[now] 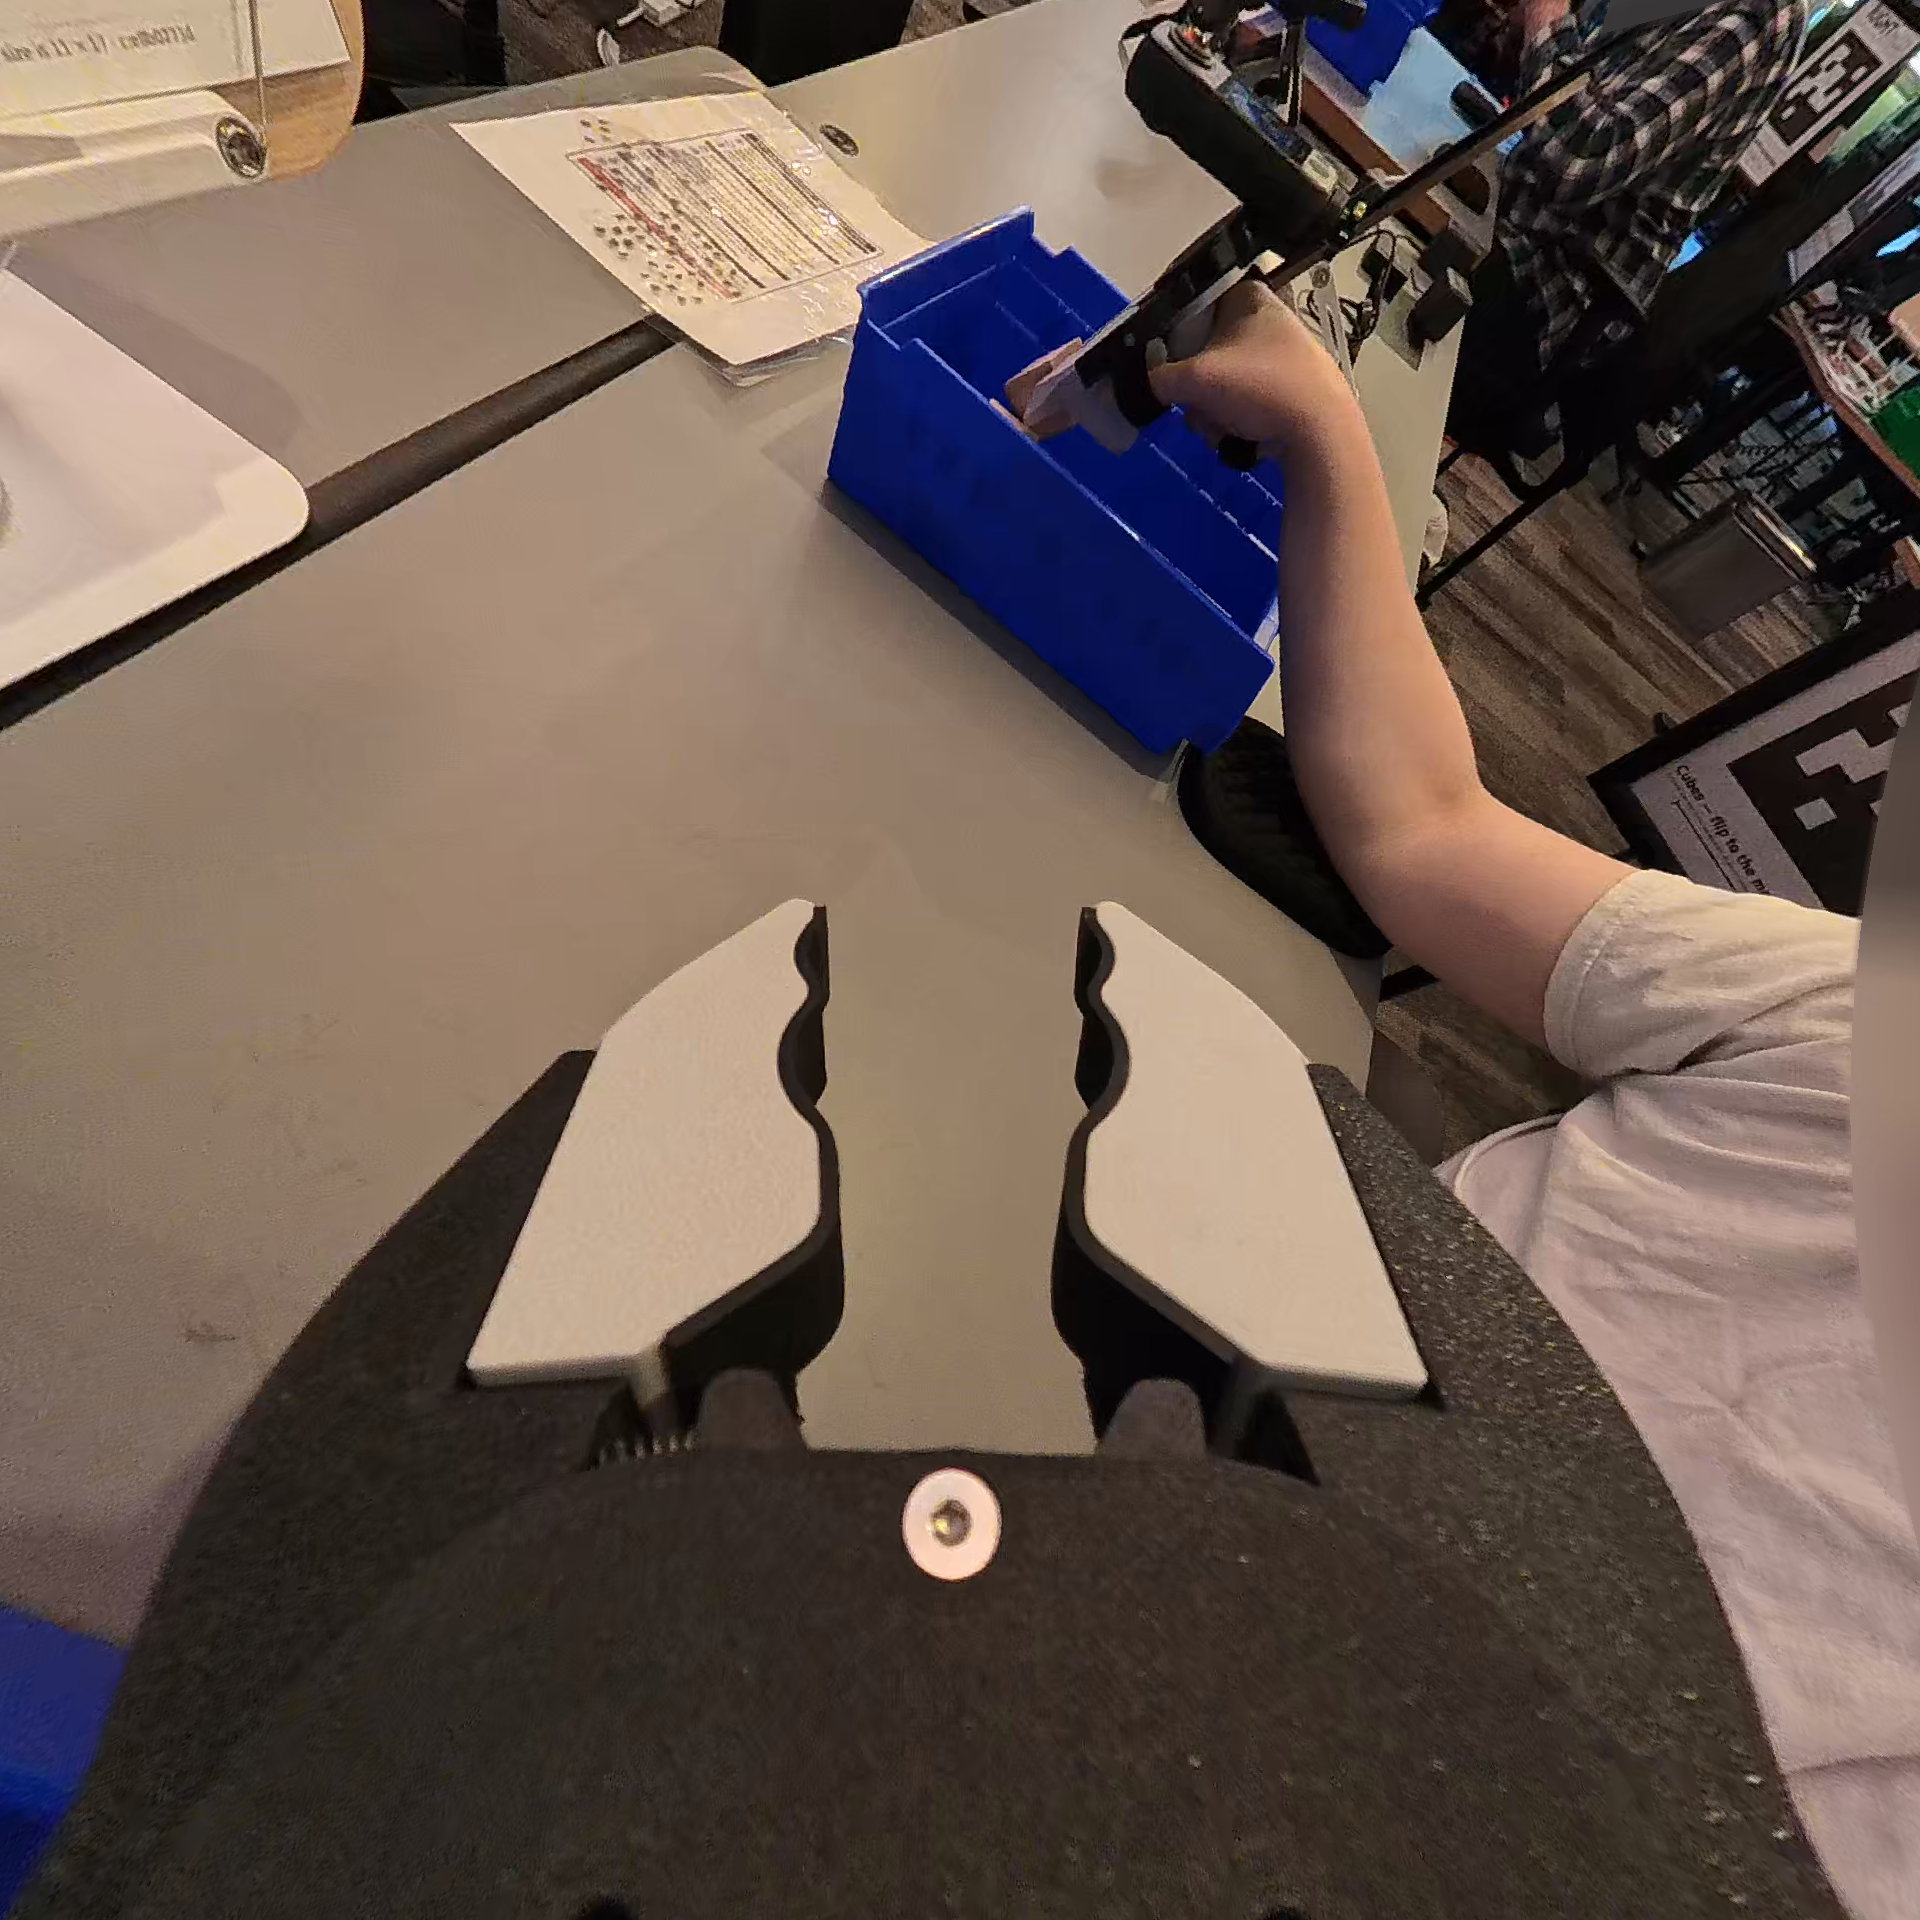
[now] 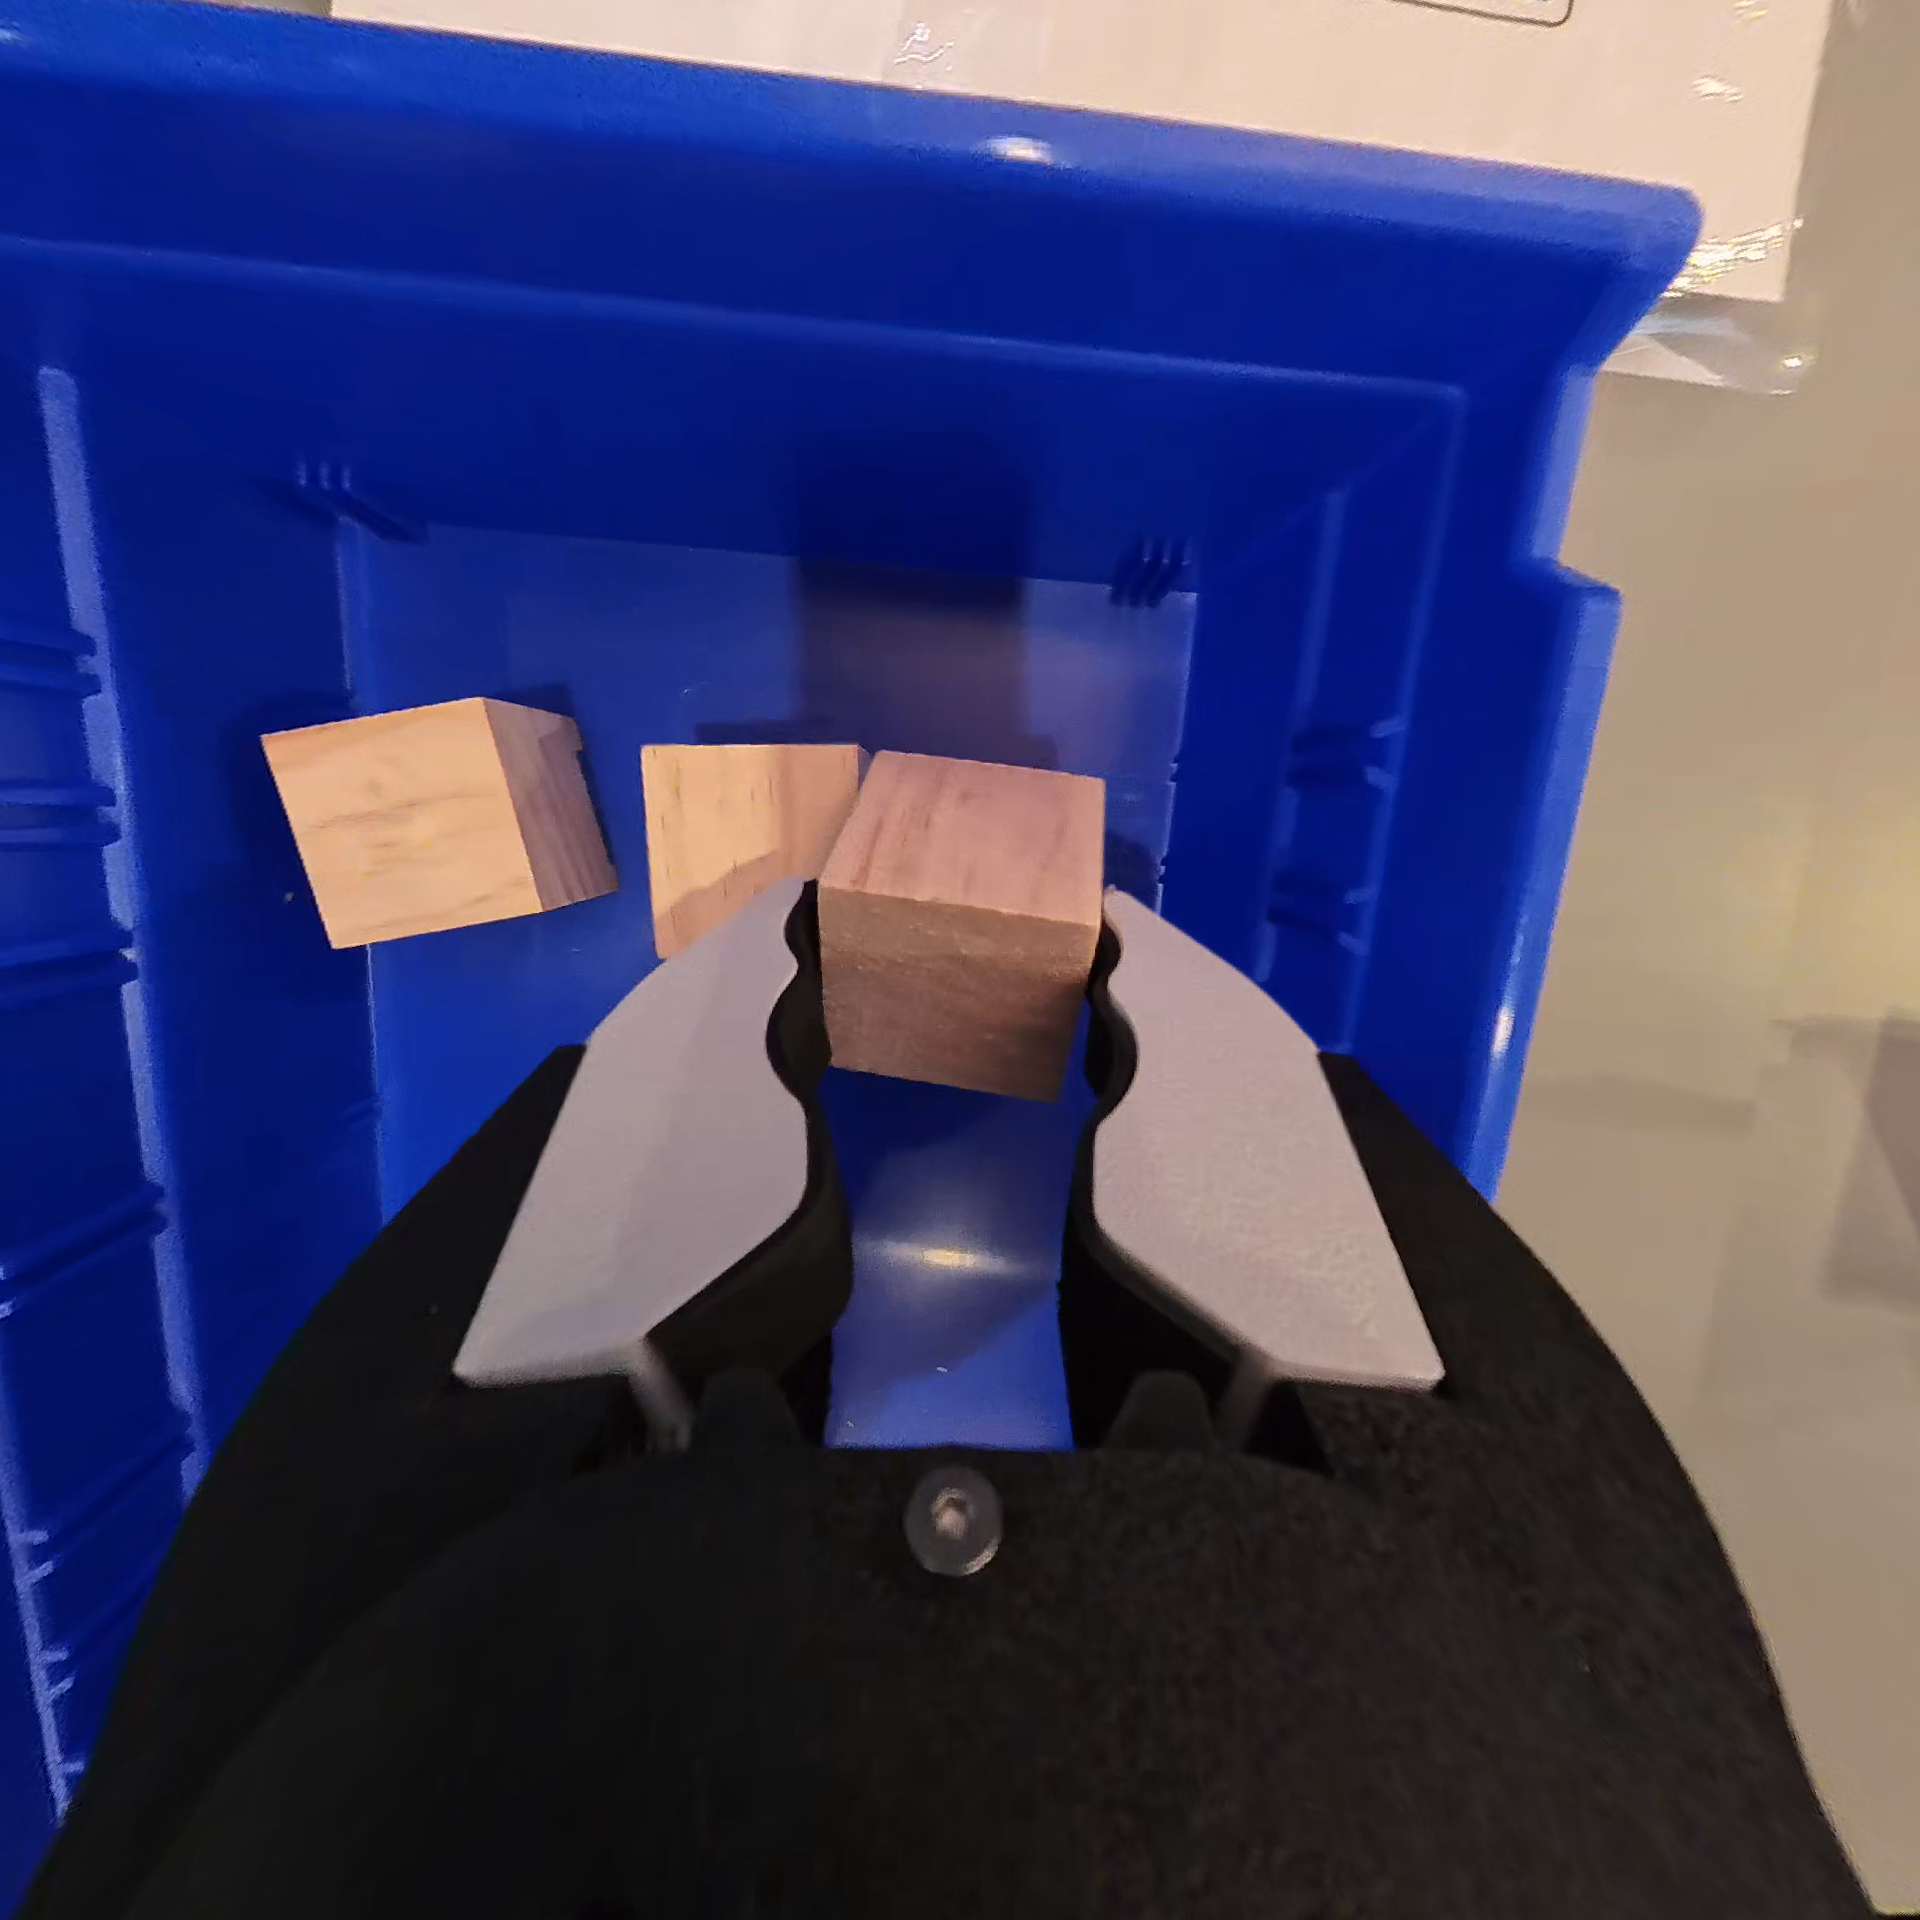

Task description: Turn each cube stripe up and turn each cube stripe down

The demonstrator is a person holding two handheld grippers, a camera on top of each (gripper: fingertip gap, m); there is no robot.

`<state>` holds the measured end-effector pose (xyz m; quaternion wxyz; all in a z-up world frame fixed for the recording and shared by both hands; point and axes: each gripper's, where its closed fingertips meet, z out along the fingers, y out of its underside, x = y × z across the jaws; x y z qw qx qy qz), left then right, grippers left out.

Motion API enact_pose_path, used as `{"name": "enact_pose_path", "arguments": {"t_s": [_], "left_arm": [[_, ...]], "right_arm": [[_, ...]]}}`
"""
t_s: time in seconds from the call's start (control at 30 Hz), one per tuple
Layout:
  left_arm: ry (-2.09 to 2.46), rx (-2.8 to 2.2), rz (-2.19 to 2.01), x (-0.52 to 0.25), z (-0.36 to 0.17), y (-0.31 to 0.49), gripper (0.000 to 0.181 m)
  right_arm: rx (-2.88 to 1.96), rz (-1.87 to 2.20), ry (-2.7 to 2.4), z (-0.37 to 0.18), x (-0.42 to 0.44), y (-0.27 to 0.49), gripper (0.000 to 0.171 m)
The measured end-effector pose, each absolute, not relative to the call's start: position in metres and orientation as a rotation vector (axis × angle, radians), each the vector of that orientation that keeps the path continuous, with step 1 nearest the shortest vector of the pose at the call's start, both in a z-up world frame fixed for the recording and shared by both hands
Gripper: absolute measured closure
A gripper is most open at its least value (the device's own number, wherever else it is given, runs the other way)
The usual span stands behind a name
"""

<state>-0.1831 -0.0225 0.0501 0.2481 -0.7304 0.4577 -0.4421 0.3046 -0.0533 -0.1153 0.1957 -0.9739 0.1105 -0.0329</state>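
My right gripper (image 2: 954, 914) is shut on a wooden cube (image 2: 961, 925) and holds it over the inside of a blue bin (image 2: 727, 312). Two more wooden cubes lie on the bin floor: one at the left (image 2: 426, 821) with a dark side face, one (image 2: 738, 831) just behind the held cube. No stripe shows on any cube face. My left gripper (image 1: 951, 925) is open and empty above the grey table (image 1: 520, 675). In the left wrist view the right gripper (image 1: 1091, 390) reaches into the blue bin (image 1: 1039, 540) with the cube (image 1: 1039, 400).
A printed sheet in a plastic sleeve (image 1: 717, 218) lies behind the bin. A white tray (image 1: 114, 499) sits at the left. A person's forearm (image 1: 1361, 665) crosses the table's right edge. Another blue object (image 1: 42, 1745) shows at the lower left.
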Motion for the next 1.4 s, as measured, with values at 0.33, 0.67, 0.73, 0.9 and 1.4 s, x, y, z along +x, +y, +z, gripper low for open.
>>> {"name": "enact_pose_path", "arguments": {"t_s": [0.33, 0.67, 0.73, 0.9, 1.4], "left_arm": [[1.265, -2.027, -1.204, -0.18, 0.043, -0.026, 0.136], [1.34, -2.077, -1.174, -0.174, 0.029, -0.036, 0.138], [1.352, -2.088, -1.172, -0.172, 0.026, -0.037, 0.139], [1.37, -2.115, -1.181, -0.17, 0.021, -0.04, 0.142], [0.984, -1.841, -0.973, -0.277, 0.112, 0.015, 0.145]], "right_arm": [[-2.767, -0.117, 0.394, -0.122, 0.314, -0.062, 0.124], [-2.859, -0.178, 0.377, -0.142, 0.317, -0.064, 0.124], [-2.843, -0.168, 0.388, -0.142, 0.318, -0.062, 0.124], [-2.834, -0.165, 0.378, -0.141, 0.32, -0.06, 0.125], [-2.398, -0.143, 0.094, -0.007, 0.271, -0.043, 0.122]]}}
